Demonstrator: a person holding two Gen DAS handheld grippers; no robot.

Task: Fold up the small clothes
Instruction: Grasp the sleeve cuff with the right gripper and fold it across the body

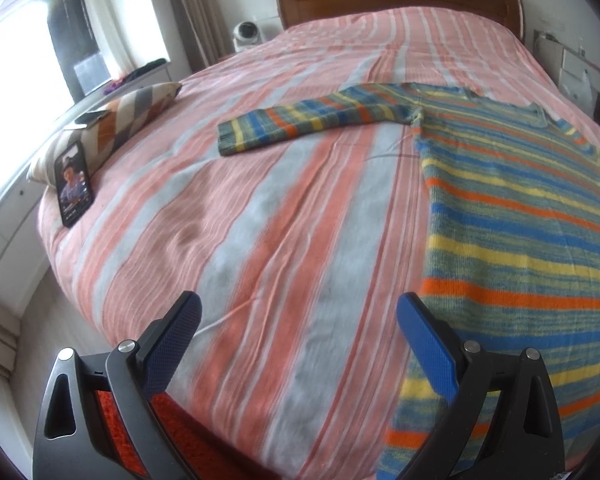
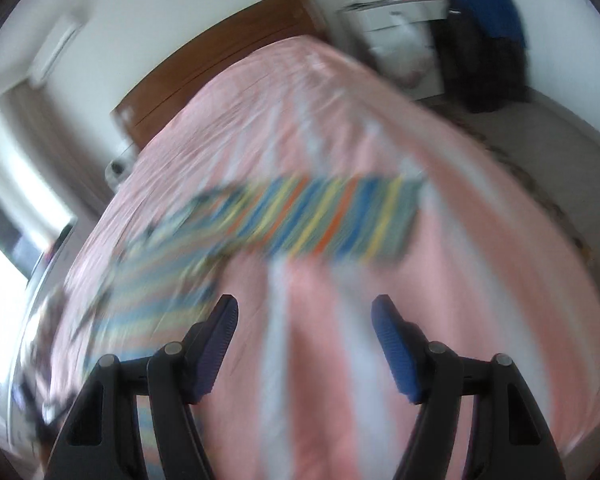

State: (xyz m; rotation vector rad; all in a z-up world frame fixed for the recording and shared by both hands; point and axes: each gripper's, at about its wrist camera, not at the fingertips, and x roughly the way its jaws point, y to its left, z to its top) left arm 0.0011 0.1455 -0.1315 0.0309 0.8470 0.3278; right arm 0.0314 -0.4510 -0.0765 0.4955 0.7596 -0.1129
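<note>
Both the left gripper (image 1: 298, 320) and the right gripper (image 2: 304, 330) are spread and empty above the bed (image 1: 300, 220), where the striped sweater (image 1: 520, 208) lies flat with sleeves out, ready for folding.

I see the sweater (image 1: 520, 216) spread flat on the bed (image 1: 280, 220), one sleeve (image 1: 312, 120) reaching left; a phone (image 1: 75, 184) leans on a pillow (image 1: 112, 128) at the bed's left edge, headboard (image 1: 396, 0) behind.
</note>
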